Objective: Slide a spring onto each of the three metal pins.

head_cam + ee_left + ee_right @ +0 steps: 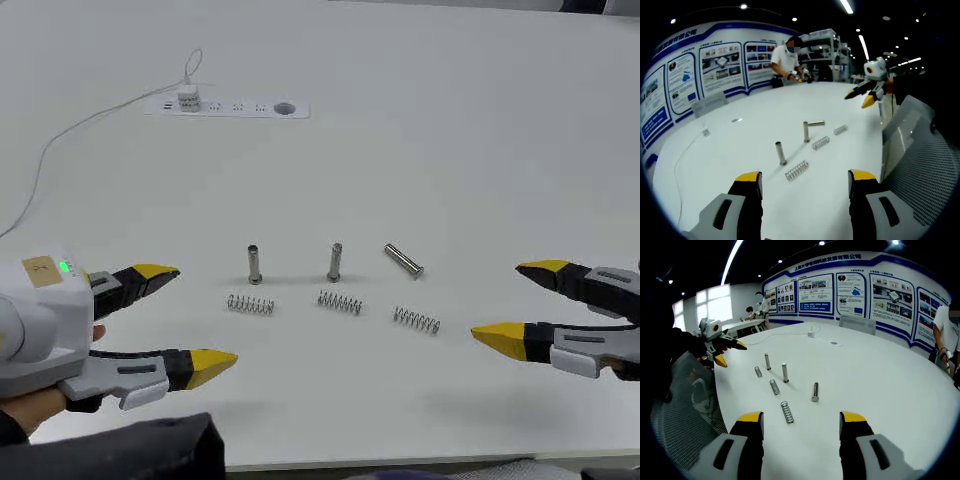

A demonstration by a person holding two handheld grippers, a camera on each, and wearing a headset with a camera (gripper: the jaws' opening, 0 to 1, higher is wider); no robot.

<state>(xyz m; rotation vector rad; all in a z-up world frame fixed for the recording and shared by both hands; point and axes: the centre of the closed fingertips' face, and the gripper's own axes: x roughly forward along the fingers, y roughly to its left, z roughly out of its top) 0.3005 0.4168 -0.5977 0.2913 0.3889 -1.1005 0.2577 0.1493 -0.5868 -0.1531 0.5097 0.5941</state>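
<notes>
Left gripper, right gripper: jaws wide, empty. Left spring looks light, squashy, roll-prone; I'd pinch it gently mid-coil.

a wall heading in chinese characters runs along the blue band high on the wall in the right gripper view, too small to read for certain. below it hang display boards whose fine print blurs out. in the left gripper view, blue lettering and posters on the wall are just as illegible. in the head view a tan label sits on the body of the left gripper, its mark too faint to make out.
</notes>
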